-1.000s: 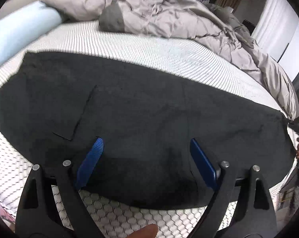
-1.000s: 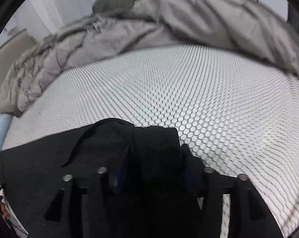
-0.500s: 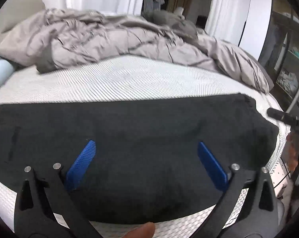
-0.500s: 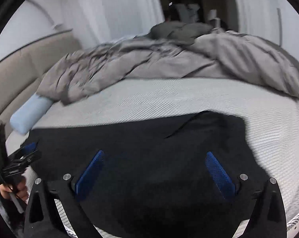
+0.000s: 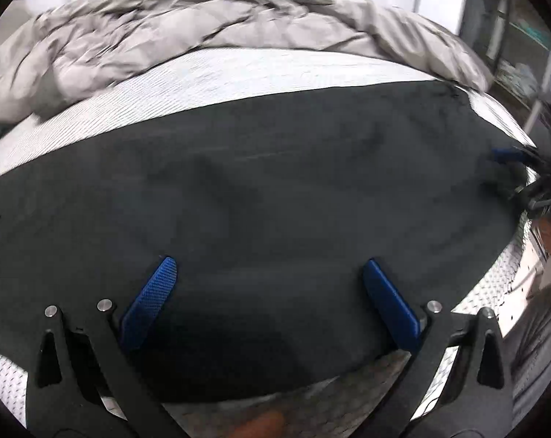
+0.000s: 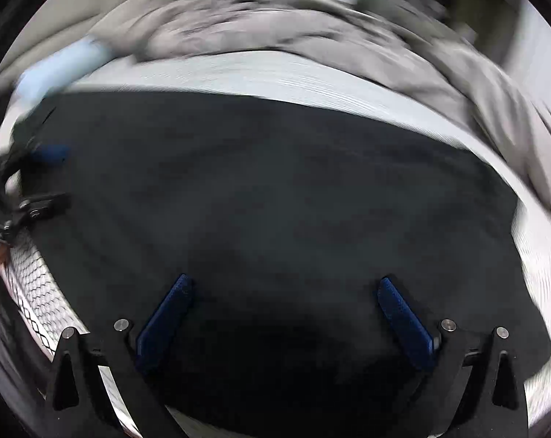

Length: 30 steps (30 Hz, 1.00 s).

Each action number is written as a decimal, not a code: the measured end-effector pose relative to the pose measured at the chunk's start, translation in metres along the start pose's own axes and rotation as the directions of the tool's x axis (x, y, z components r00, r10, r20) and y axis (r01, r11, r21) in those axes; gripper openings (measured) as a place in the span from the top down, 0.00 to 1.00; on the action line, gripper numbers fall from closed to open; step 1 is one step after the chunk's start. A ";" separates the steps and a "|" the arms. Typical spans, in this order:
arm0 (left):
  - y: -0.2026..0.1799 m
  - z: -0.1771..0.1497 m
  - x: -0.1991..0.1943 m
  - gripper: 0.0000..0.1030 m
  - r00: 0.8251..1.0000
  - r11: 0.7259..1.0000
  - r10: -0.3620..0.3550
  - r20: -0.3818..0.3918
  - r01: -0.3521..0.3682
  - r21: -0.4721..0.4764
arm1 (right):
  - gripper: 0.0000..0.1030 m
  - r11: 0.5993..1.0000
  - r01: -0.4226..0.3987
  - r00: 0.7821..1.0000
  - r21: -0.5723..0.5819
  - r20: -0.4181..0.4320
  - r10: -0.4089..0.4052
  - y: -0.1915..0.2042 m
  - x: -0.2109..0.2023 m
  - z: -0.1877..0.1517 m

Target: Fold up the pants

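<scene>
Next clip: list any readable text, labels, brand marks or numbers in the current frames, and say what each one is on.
No readable text in either view.
Black pants: no tag, label or print visible.
Bed sheet: a pattern only, no writing.
Grey duvet: plain and motion-blurred.
Left gripper and right gripper: no markings on the blue pads or black frames.
Shelf items at the left view's far right: too blurred to read.

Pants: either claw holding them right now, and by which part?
Nothing held. Left claw and right claw are both open above the black pants, which lie flat on the bed.

Matt black cloth pants [image 5: 275, 189] on a honeycomb-textured mattress [image 5: 261, 73] — rumpled grey quilt [image 5: 166, 29] behind
</scene>
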<state>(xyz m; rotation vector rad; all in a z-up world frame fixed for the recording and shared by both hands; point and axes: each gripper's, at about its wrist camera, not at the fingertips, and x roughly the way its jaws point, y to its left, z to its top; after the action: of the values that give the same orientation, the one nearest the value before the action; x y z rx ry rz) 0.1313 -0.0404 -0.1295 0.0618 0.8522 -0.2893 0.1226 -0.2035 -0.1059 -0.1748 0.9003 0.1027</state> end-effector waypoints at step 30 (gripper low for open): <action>0.017 0.035 0.014 0.00 0.987 0.988 0.133 -0.089 -0.138 -0.063 | 0.01 0.885 0.407 0.913 0.228 -0.061 -0.404 -0.094 -0.001 -0.014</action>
<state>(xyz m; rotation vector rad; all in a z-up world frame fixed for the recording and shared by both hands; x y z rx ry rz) 0.1705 -0.0333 -0.1177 0.0681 0.9366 -0.1302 0.1267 -0.2980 -0.1035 -0.1387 0.8633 -0.3965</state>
